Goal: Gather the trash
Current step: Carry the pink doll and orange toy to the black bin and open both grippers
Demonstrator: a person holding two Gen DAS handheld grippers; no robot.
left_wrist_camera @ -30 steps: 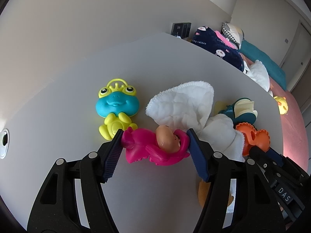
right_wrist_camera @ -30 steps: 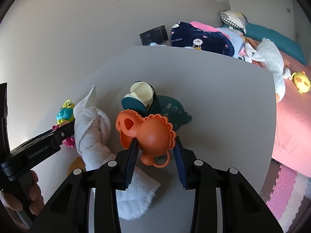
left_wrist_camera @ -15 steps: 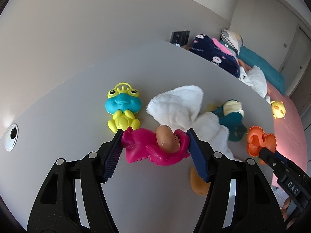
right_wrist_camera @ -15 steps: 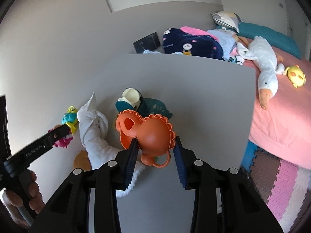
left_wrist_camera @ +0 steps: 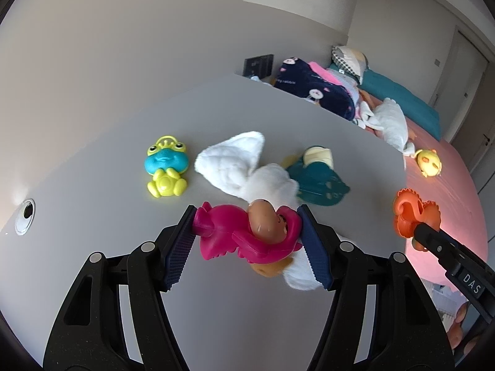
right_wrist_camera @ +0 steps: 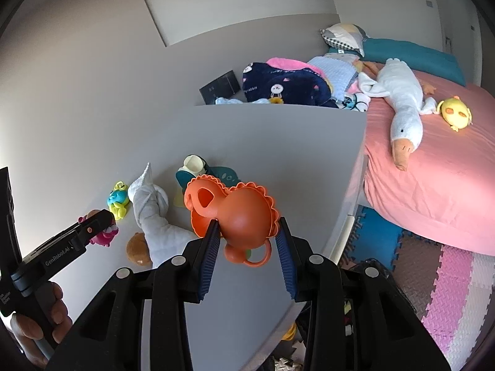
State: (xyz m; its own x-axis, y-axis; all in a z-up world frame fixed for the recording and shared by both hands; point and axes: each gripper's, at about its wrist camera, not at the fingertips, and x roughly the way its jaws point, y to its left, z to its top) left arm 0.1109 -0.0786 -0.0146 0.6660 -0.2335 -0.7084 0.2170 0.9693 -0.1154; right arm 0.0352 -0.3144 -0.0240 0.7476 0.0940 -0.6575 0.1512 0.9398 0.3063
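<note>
My left gripper [left_wrist_camera: 247, 238] is shut on a magenta plastic toy [left_wrist_camera: 229, 232] with a tan knob, held above the grey table [left_wrist_camera: 123, 142]. My right gripper [right_wrist_camera: 247, 241] is shut on an orange scalloped plastic toy [right_wrist_camera: 244, 207], lifted over the table near its right edge. In the left wrist view the same orange toy [left_wrist_camera: 411, 213] shows at the right. On the table lie a blue and yellow frog toy [left_wrist_camera: 165, 167], a white cloth [left_wrist_camera: 244, 167], a teal toy [left_wrist_camera: 318, 176] with a cream part and a small brown thing [right_wrist_camera: 136, 249].
A bed with a pink sheet [right_wrist_camera: 439, 170] stands right of the table, with a white goose plush [right_wrist_camera: 402, 105], a yellow plush [right_wrist_camera: 456, 113] and folded blankets [right_wrist_camera: 284, 85]. Foam floor mats [right_wrist_camera: 445, 281] lie below. A round hole [left_wrist_camera: 25, 216] sits in the table's left part.
Both grippers have pulled back and up from the table with their toys still held. The things on the table look smaller, and the orange toy has shifted right, away from the teal one.
</note>
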